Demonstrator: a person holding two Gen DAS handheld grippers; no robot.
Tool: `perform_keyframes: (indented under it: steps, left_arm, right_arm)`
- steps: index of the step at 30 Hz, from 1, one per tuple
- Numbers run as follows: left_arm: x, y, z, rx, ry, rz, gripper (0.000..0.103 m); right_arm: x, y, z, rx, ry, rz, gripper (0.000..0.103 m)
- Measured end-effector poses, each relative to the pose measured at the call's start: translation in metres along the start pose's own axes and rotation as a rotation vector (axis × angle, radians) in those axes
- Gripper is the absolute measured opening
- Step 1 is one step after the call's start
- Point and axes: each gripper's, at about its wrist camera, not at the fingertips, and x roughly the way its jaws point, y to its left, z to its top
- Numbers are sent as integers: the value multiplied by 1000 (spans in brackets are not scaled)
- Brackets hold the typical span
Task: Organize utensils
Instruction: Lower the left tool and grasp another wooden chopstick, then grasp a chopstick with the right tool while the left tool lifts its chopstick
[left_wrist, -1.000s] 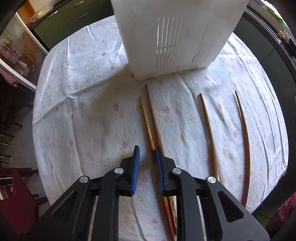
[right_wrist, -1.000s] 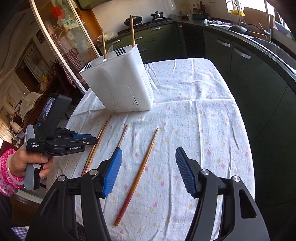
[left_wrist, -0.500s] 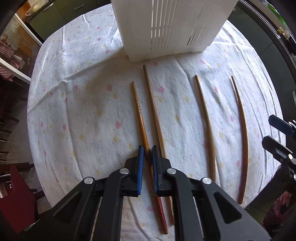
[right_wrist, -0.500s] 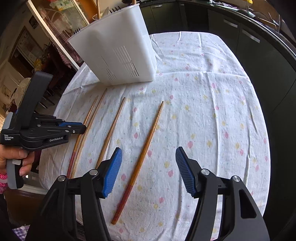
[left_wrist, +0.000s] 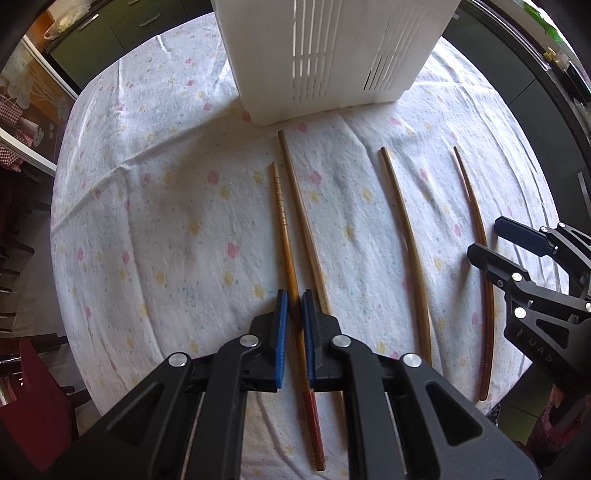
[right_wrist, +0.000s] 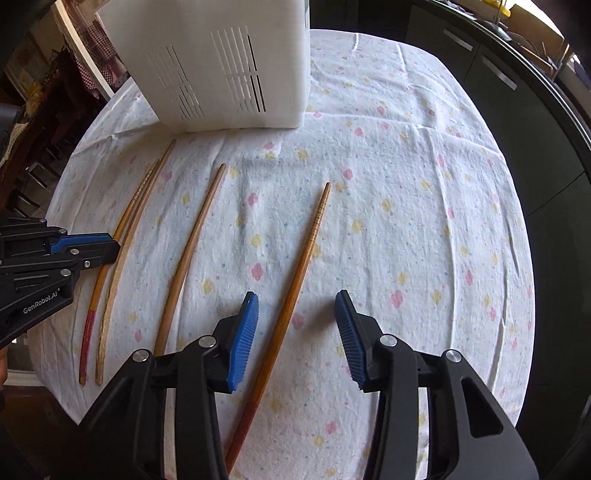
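Now the left gripper (left_wrist: 292, 314) has its two blue pads almost shut on the red-ended chopstick (left_wrist: 286, 251), with only a thin gap on each side. A second ago the pads were wider and sat over the plain chopstick (left_wrist: 303, 218) next to it. So the gripper has slid over and squeezed in. I think it is about to pinch this stick and lift it. I cannot tell if the pads are really pressing the wood yet.

The right gripper (right_wrist: 297, 332) has come lower and closer to the table than before. Its blue pads are spread wide apart, and the ridged chopstick (right_wrist: 295, 291) lies on the cloth between them. Nothing is held there. I think this gripper is getting ready to grab too.

A bit farther out, four chopsticks lie on the flowery tablecloth (left_wrist: 155, 229). They all point toward the box. Two lie close together on the left side. The long pale chopstick (right_wrist: 188, 258) lies alone between the pair and the ridged one. None of the four has left the cloth.

Farthest away stands the white slotted holder (left_wrist: 325, 55), just past the tips of the sticks. That is likely where the sticks should go. So sorting these four has only just started.
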Motion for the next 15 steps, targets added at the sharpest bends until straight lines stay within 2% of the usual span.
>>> perform_keyframes:
  steps: [4,8,9,12,15]
  left_arm:
    - [-1,1,0,-6,-17,-13,8]
    - [-1,-1,0,-5,-31,-22,8]
    - [-1,0,0,-8,-32,-28,8]
    - [-3,6,-2,-20,-32,-51,8]
    - [-10,15,-3,-29,-54,-72,8]
  right_arm:
    - [-1,10,-4,22,-39,-9,31]
    - [-1,14,-6,41,-62,1,17]
    - [-2,11,-7,52,-64,10,10]
    - [-8,-8,-9,92,-63,87,7]
    - [-22,-19,-9,116,-107,129,8]
